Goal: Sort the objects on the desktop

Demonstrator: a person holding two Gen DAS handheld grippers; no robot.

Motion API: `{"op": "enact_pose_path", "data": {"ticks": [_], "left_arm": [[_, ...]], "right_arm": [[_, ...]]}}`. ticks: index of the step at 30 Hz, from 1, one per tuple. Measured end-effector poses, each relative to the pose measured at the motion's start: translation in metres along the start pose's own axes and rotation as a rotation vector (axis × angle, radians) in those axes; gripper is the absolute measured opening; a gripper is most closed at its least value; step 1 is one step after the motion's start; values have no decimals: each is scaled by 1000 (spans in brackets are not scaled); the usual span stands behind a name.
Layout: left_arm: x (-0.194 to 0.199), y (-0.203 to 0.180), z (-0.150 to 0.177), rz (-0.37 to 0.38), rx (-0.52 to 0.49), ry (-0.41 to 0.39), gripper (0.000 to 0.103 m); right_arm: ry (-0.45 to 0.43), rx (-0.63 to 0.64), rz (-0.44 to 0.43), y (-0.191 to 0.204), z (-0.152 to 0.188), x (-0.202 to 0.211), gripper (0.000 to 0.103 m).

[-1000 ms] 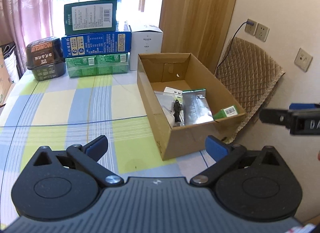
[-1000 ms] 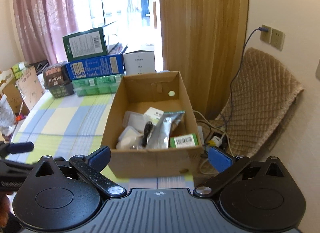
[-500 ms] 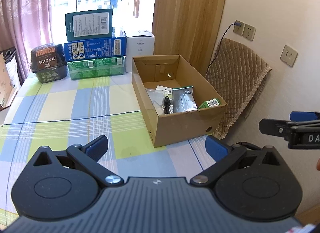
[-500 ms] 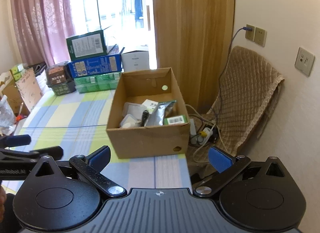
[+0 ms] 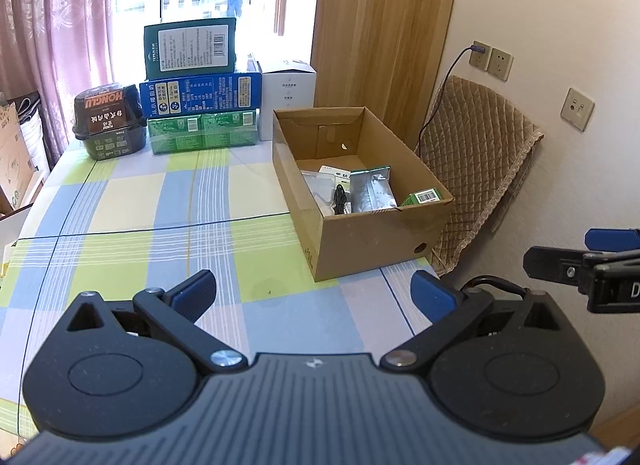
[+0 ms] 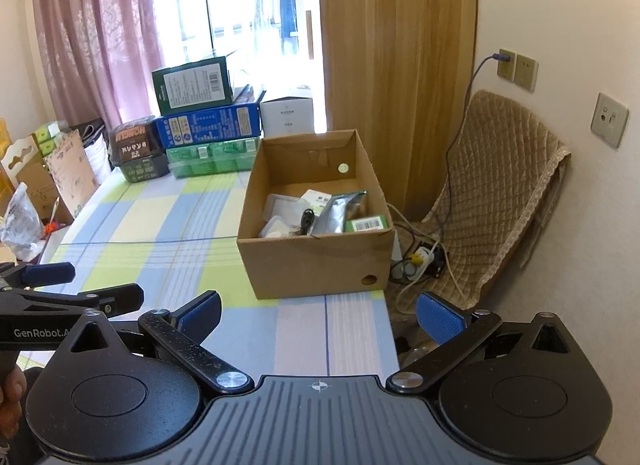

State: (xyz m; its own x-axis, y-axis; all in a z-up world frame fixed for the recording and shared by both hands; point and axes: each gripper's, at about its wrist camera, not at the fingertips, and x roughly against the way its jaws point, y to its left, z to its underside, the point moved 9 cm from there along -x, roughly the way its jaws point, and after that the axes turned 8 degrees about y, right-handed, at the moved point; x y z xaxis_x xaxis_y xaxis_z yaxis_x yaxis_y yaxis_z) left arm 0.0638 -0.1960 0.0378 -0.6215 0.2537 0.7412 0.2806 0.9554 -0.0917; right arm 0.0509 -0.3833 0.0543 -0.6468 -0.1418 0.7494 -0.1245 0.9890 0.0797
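Both the left gripper (image 5: 312,295) and right gripper (image 6: 320,311) stand spread and empty, clear of the filled brown cardboard box (image 6: 316,265); sorting appears complete on the checked tabletop (image 5: 160,205).

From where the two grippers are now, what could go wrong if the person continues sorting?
1. The cardboard box sits at the table's right edge; a push from the left gripper might slide it toward the power strip on the floor.
2. The silver pouch leans upright on other items, so it may tip when something is added.
3. Both grippers are open and empty; the right gripper is near the left one, so they could collide.
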Motion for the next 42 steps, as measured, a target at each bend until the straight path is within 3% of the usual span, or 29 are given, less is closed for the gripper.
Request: {"op": "enact_pose_path", "data": {"ticks": [42], "left_arm": [[-8, 11, 9, -25, 9, 10, 102]], "right_arm": [[15, 20, -4, 15, 8, -14, 101]]}}
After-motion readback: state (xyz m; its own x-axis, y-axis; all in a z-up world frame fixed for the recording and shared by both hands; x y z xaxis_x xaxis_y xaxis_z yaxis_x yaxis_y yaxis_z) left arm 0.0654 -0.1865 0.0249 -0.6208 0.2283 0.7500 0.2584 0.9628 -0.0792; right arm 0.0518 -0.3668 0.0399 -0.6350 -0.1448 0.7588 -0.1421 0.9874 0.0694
